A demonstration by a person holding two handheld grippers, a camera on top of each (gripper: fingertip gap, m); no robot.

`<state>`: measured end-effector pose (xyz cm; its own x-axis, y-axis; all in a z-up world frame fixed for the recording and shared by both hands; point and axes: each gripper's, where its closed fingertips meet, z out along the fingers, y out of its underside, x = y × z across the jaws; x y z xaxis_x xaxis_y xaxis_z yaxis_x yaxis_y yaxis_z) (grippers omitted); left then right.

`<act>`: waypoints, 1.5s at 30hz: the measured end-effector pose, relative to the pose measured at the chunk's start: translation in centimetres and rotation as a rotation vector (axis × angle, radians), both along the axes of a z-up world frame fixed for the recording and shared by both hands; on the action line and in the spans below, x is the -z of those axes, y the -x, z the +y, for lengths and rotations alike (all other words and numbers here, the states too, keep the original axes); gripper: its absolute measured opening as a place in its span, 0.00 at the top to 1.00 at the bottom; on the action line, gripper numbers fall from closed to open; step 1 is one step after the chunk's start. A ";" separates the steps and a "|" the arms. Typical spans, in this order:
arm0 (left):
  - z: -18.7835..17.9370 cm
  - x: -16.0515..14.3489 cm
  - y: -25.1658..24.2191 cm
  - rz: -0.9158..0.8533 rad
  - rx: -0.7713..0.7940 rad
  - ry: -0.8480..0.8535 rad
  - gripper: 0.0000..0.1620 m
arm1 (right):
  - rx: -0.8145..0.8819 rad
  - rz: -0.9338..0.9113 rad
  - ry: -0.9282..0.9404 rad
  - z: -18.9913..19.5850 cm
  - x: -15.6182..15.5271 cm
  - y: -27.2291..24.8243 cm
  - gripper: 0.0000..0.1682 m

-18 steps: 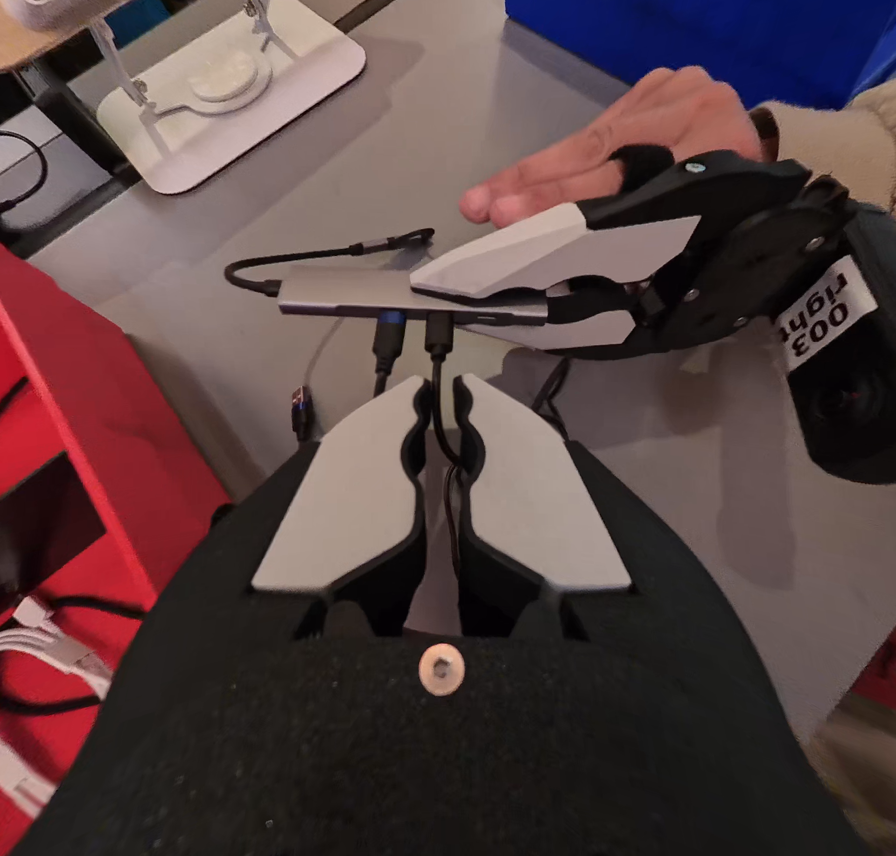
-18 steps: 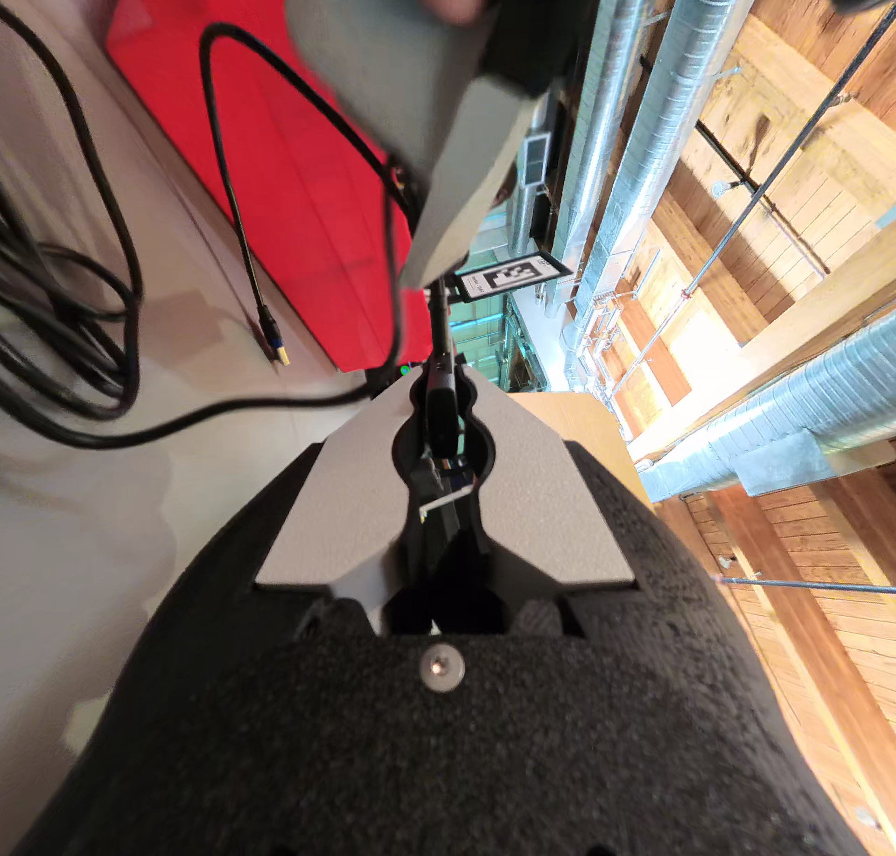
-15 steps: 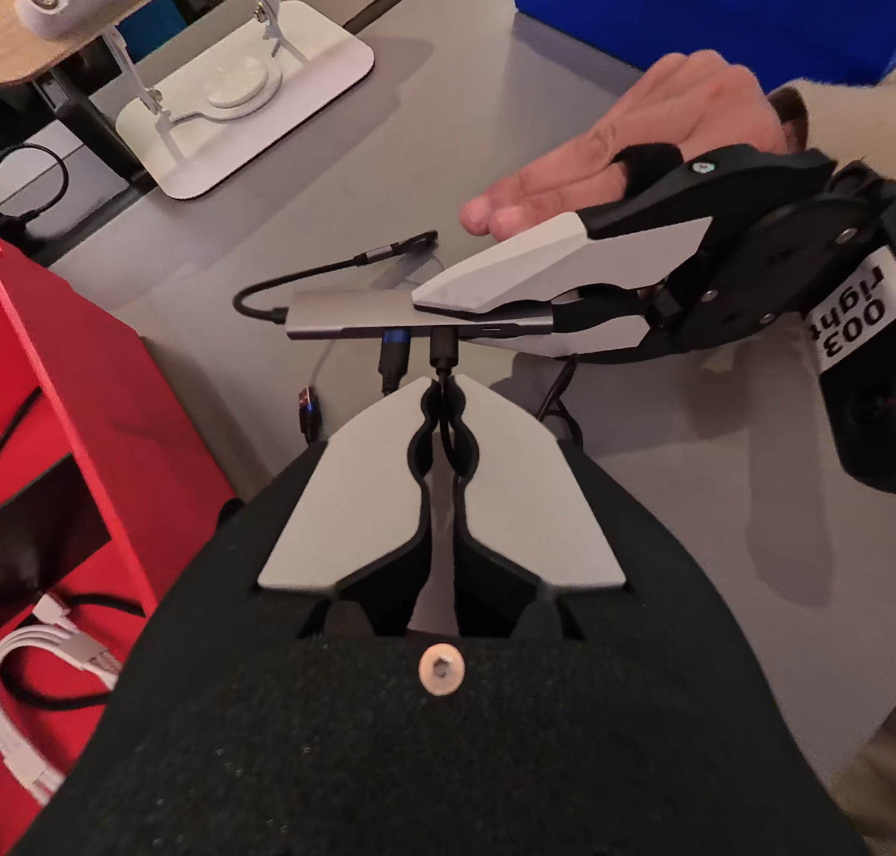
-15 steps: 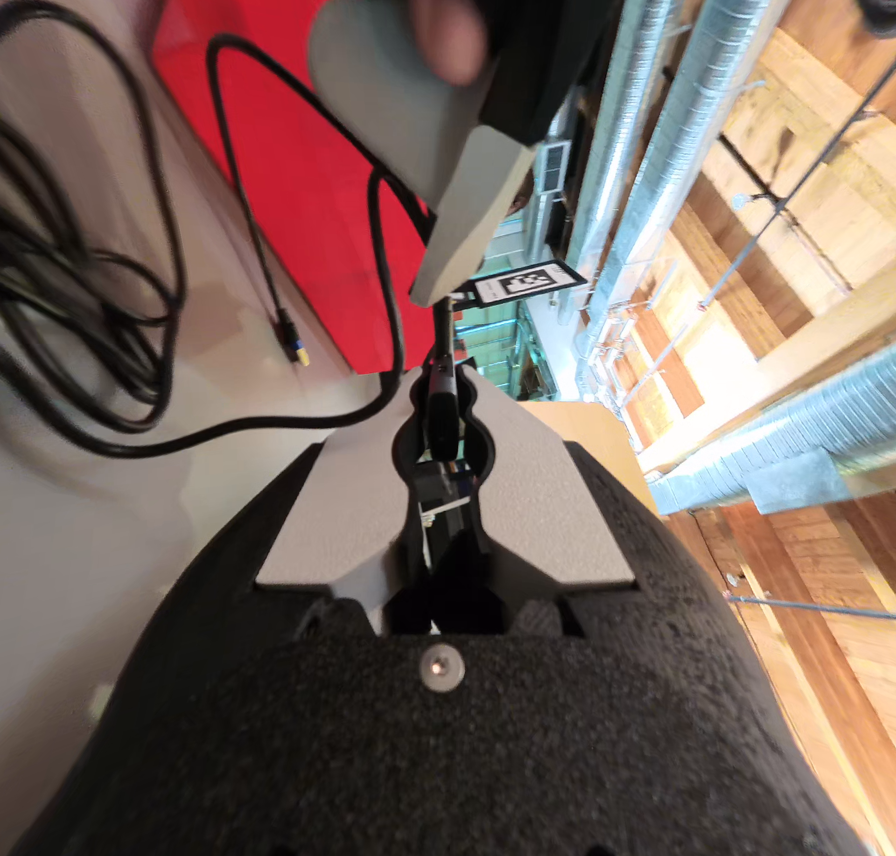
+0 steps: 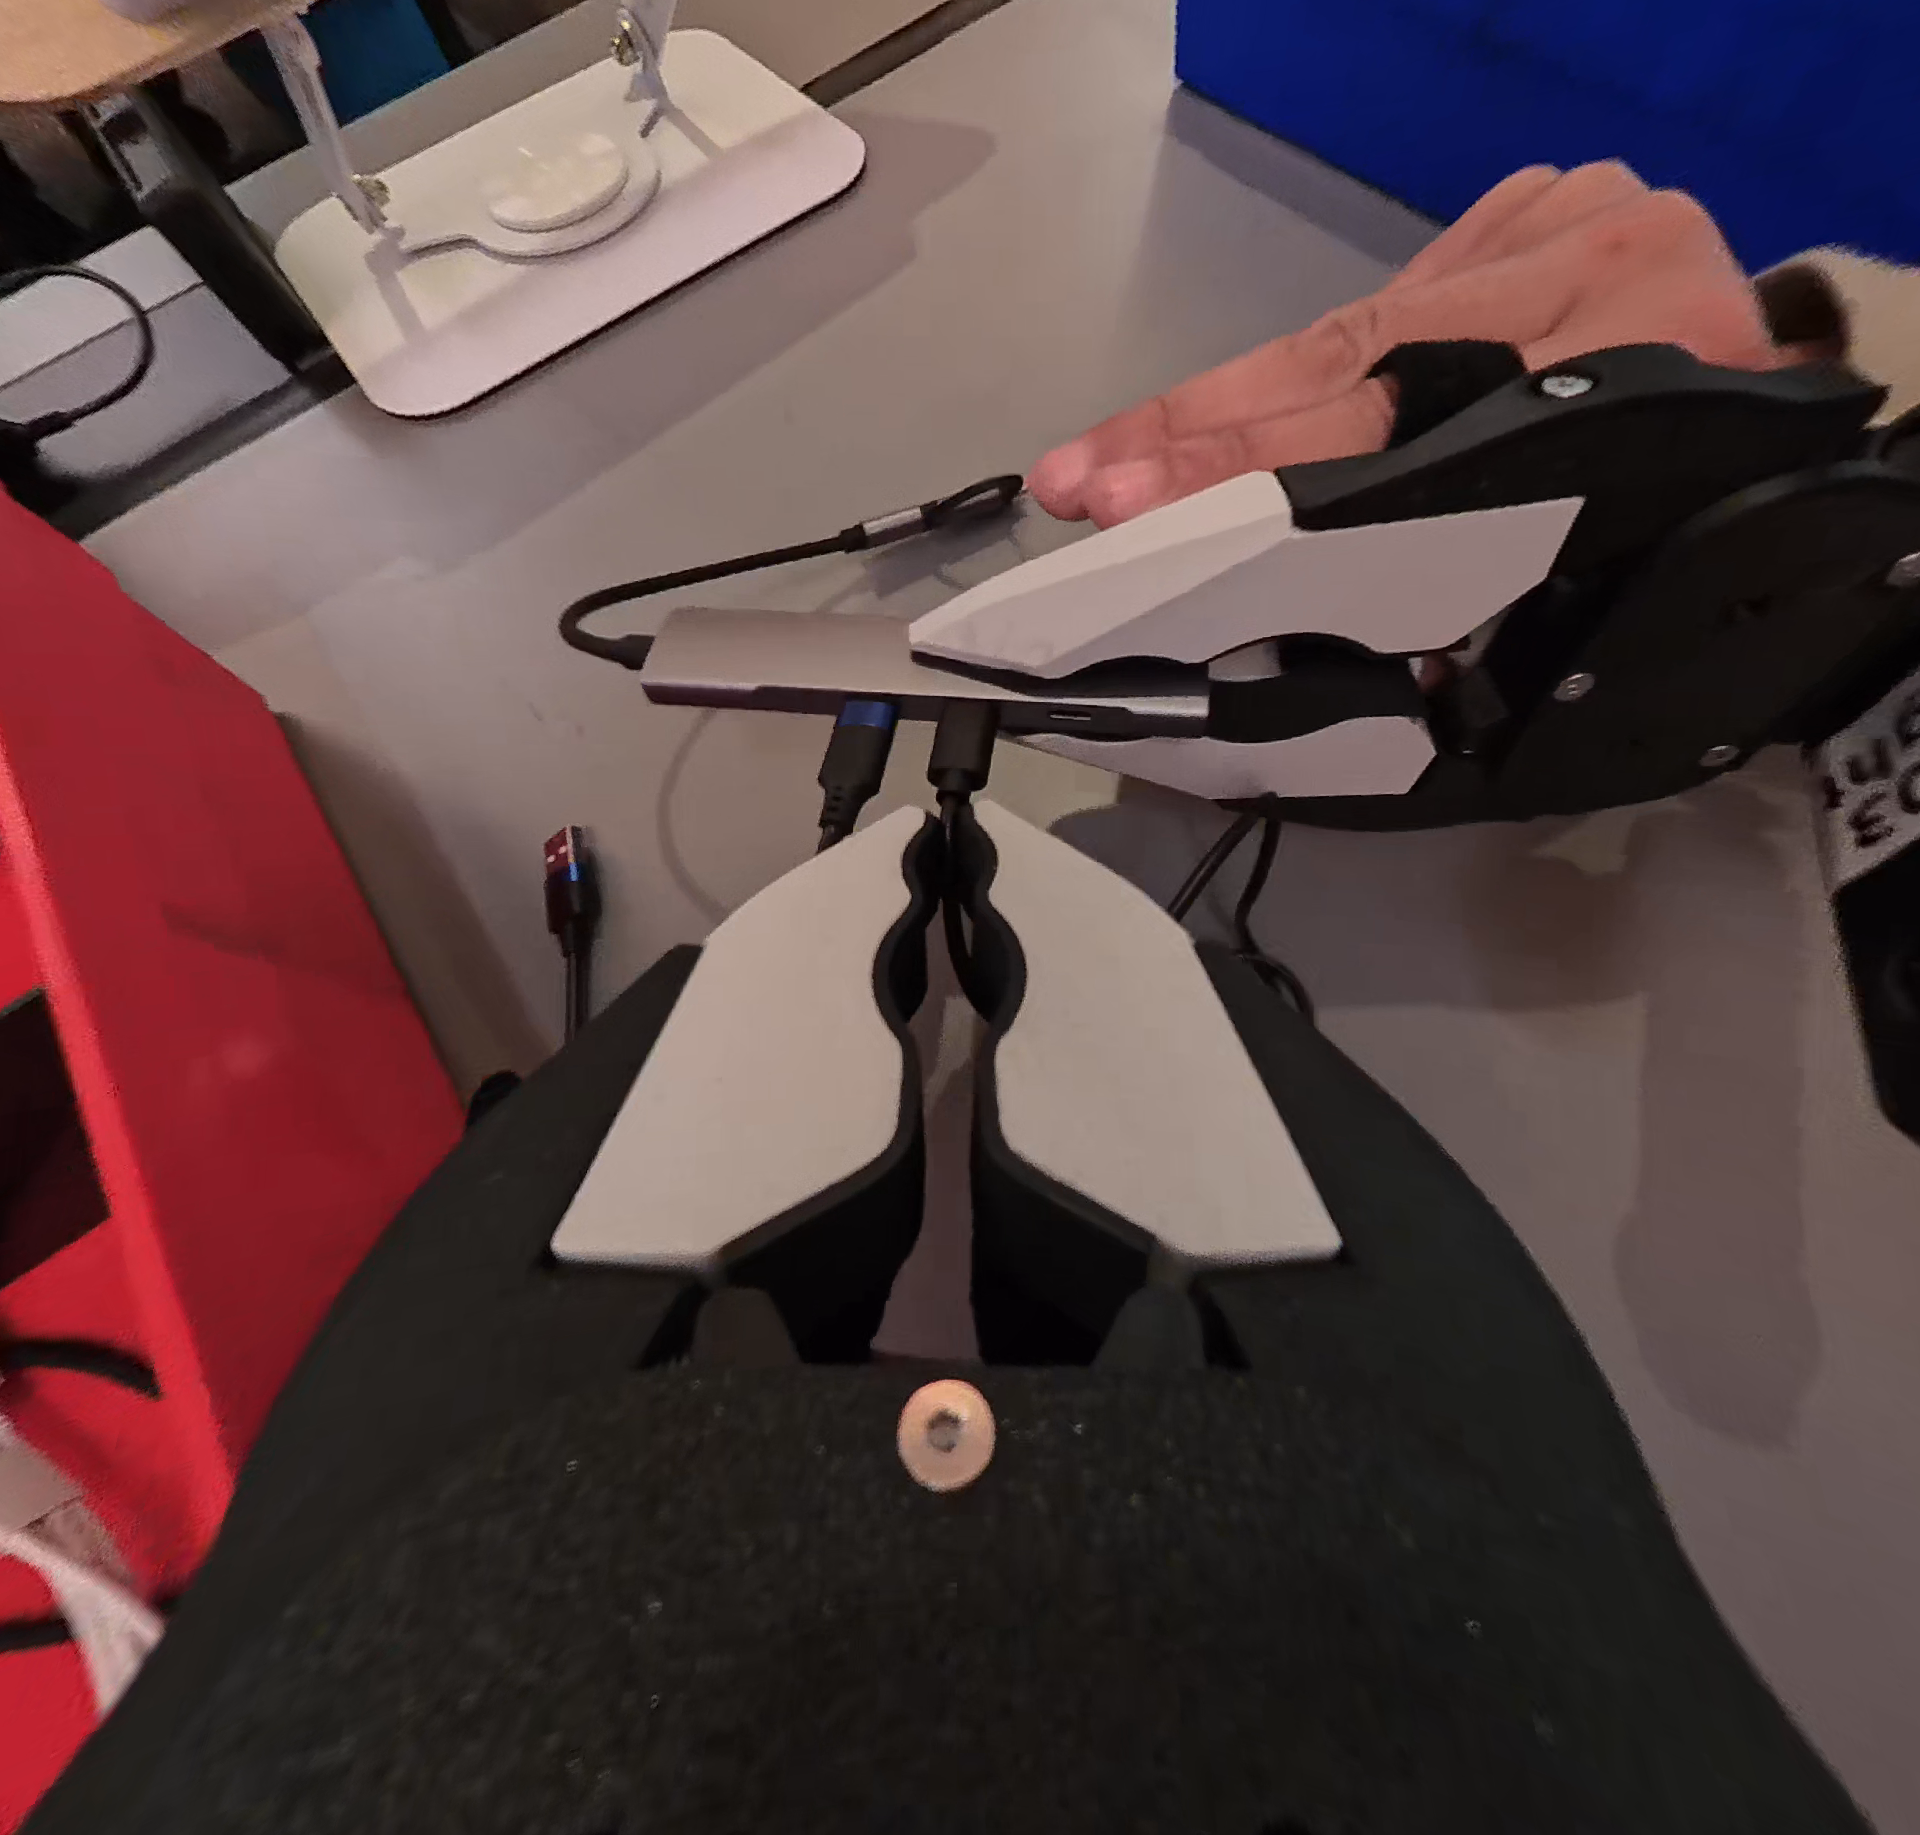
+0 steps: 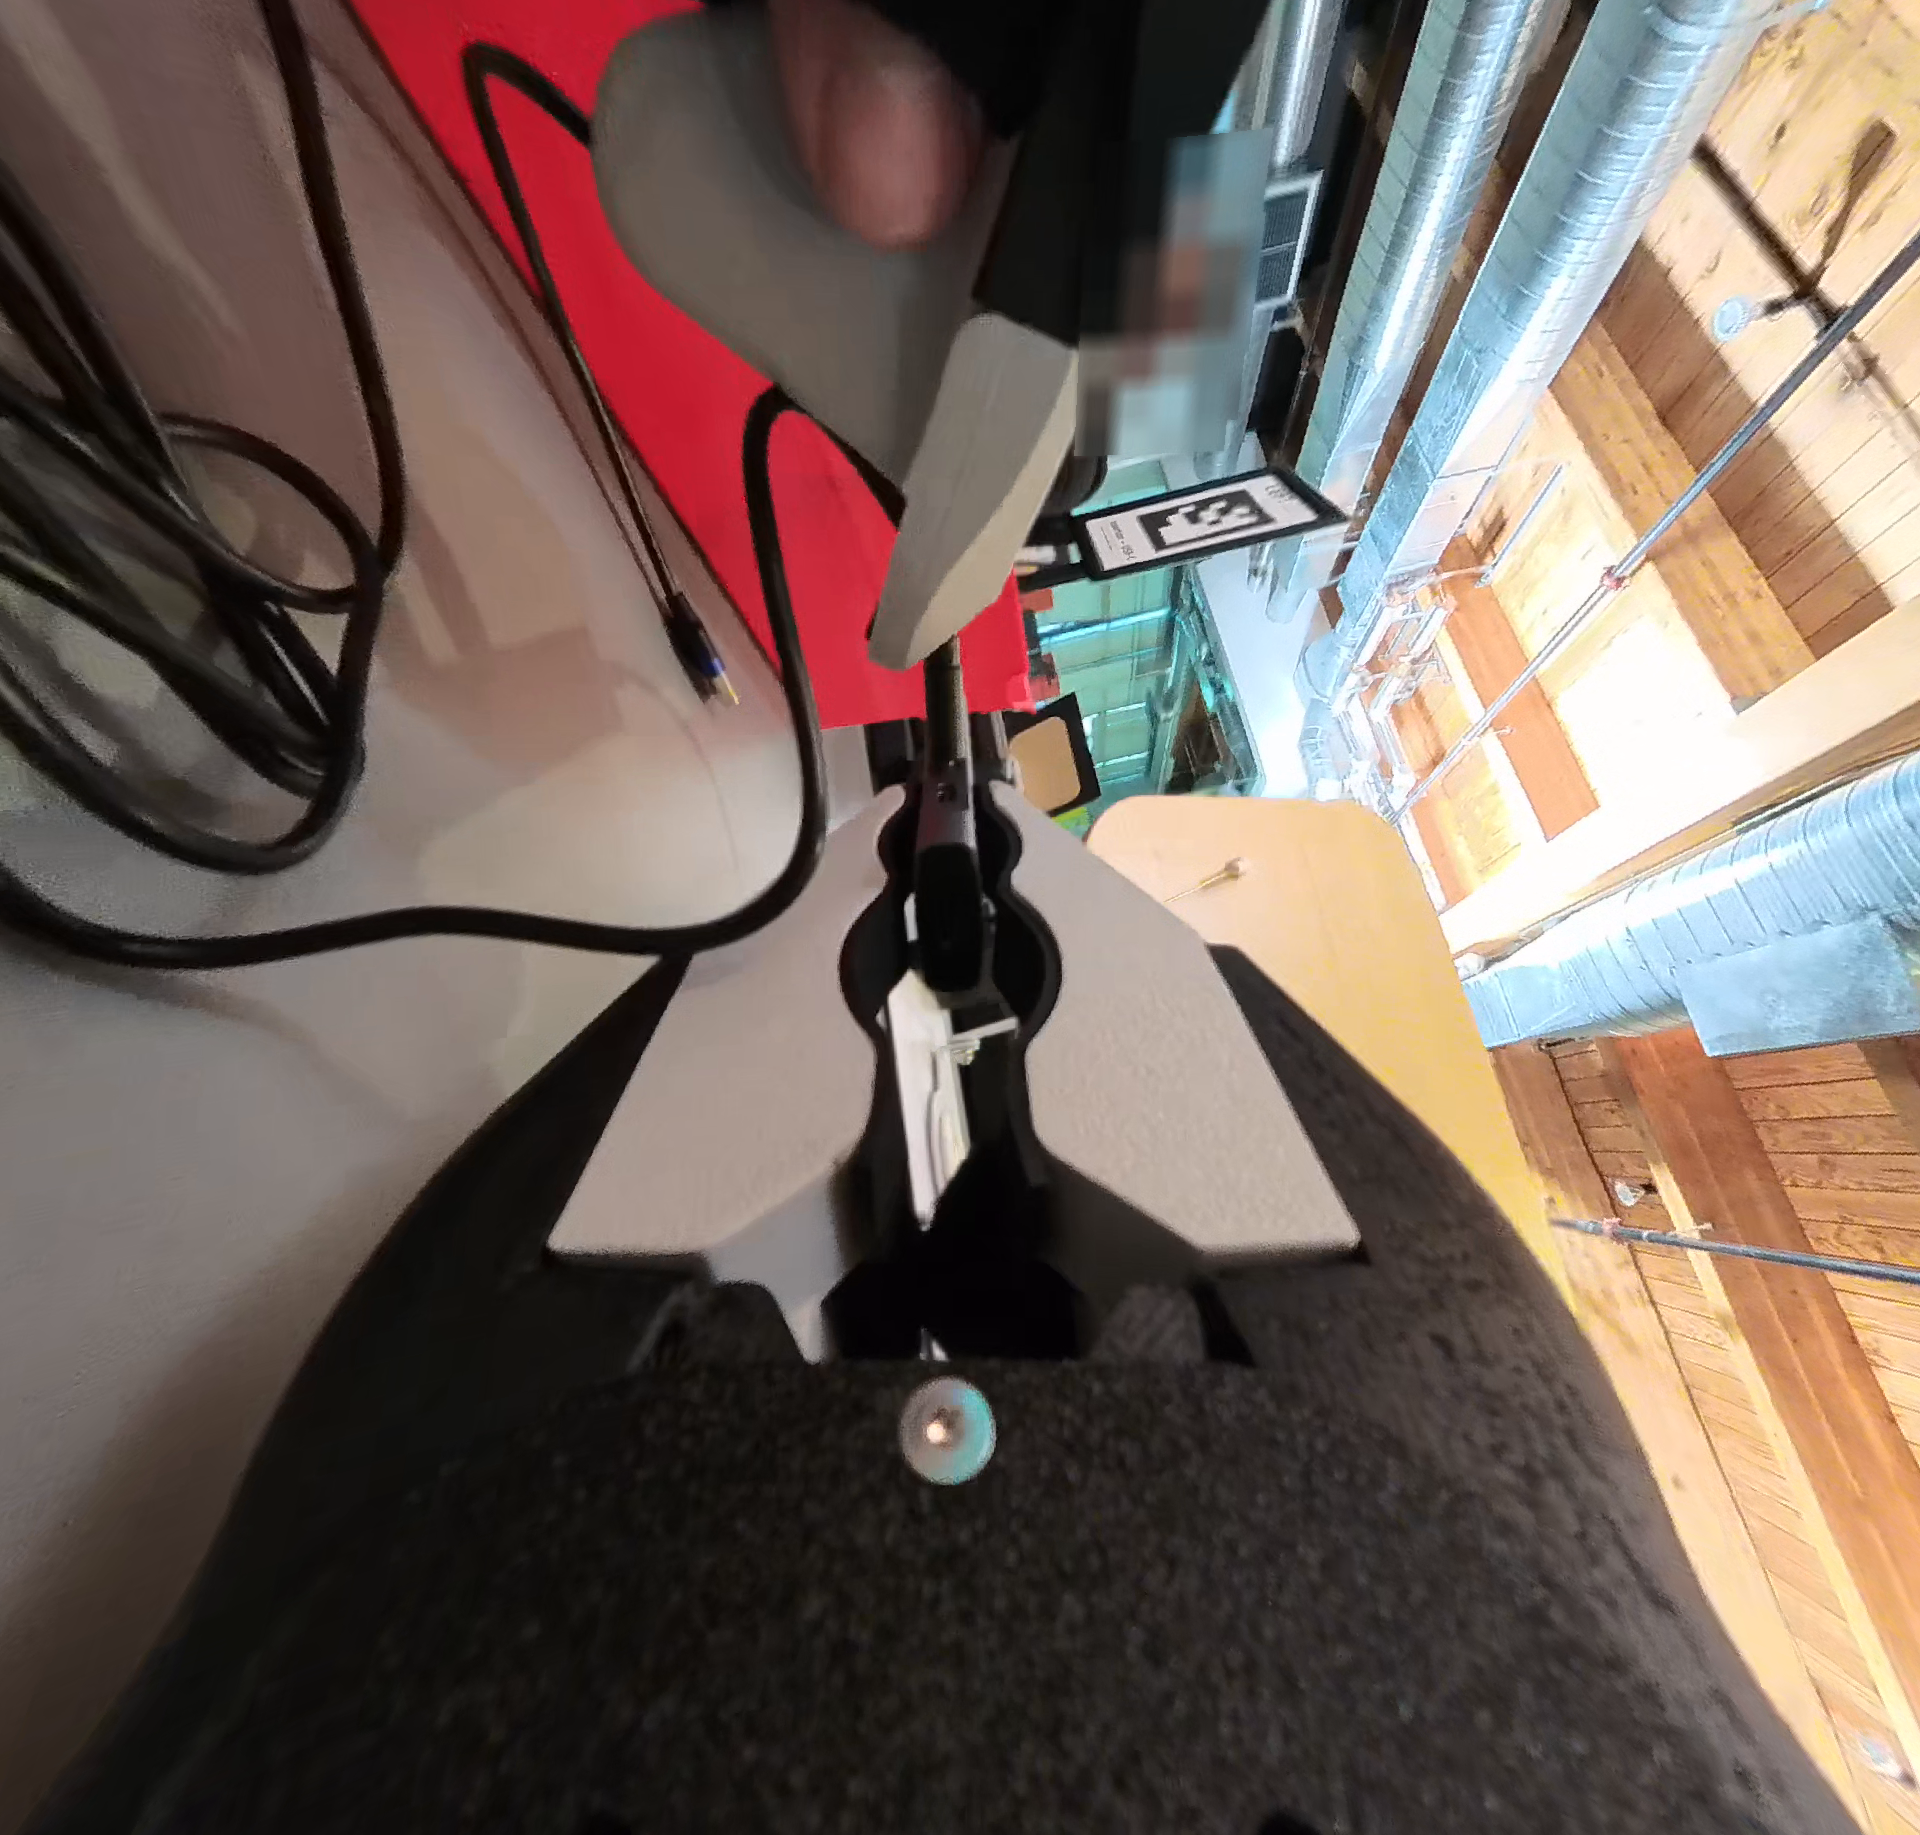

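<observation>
Left tool [image 5: 951, 835] pinched shut on a thin black cable [image 5: 958, 912] just below its black plug [image 5: 961, 746], fingertips nearly touching around the cord. Plug seated in the long edge of a slim grey metal hub [image 5: 790, 658], beside a second plug with a blue collar [image 5: 862, 736]. Hub flat and rectangular, brushed silver top, darker side edge with ports, short black lead [image 5: 665, 590] curling from its far end. Held level above the grey counter [image 5: 727, 351], clamped at its near end between the two fingers of the right tool [image 5: 961, 668], one finger above, one below. Bare hand [image 5: 1382, 372] stretched out behind that tool. Loose red-tipped plug [image 5: 566, 876] lying on the counter by a red box [image 5: 156, 850]. White stand [image 5: 582, 216] farther back, blue bin [image 5: 1558, 50] at the far right.

From the right wrist view, hub [image 6: 951, 912] seen edge-on, gripped in the right tool [image 6: 948, 809]; left tool [image 6: 935, 538] just ahead, black cables [image 6: 187, 580] piled on the counter.
</observation>
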<state>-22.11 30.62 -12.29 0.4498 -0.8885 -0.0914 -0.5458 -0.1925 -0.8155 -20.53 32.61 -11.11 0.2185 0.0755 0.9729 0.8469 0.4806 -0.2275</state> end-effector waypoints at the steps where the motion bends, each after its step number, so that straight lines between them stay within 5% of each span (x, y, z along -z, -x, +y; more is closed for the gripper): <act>1: -0.2 -0.3 0.0 -0.036 0.004 0.021 0.99 | -0.012 0.002 -0.024 -0.2 -0.3 0.0 0.95; 8: -0.1 -2.5 1.8 -0.104 -0.025 -0.037 0.89 | -0.033 -0.048 -0.115 -0.9 -0.8 0.2 0.95; 26: 0.2 -0.9 1.7 -0.054 0.039 0.036 0.98 | -0.079 0.006 -0.042 -1.2 -0.7 0.6 0.95; 28: 0.6 -2.5 2.5 -0.123 -0.024 0.045 0.83 | -0.073 0.071 0.012 -0.9 -0.9 0.2 0.95; 30: 0.1 -4.7 4.3 -0.193 -0.071 0.047 0.78 | -0.045 0.192 0.120 -0.1 -1.6 -0.8 0.95; 33: -2.3 -5.6 8.1 -0.293 -0.114 0.094 0.78 | 0.007 0.456 0.299 1.4 -4.6 -2.7 0.95; 37: -6.4 -1.0 12.1 -0.293 -0.119 0.147 0.81 | 0.060 0.688 0.614 2.8 -9.2 -4.5 0.95; 39: -7.0 1.2 13.5 -0.242 -0.153 0.148 0.81 | 0.110 0.724 0.738 3.2 -11.6 -5.4 0.95; 42: -7.2 0.6 13.3 -0.255 -0.125 0.158 0.81 | 0.176 0.758 0.829 3.6 -16.3 -7.5 0.95; 45: -8.0 1.4 12.9 -0.226 -0.072 0.184 0.82 | 0.290 0.734 0.783 4.3 -21.9 -11.2 0.95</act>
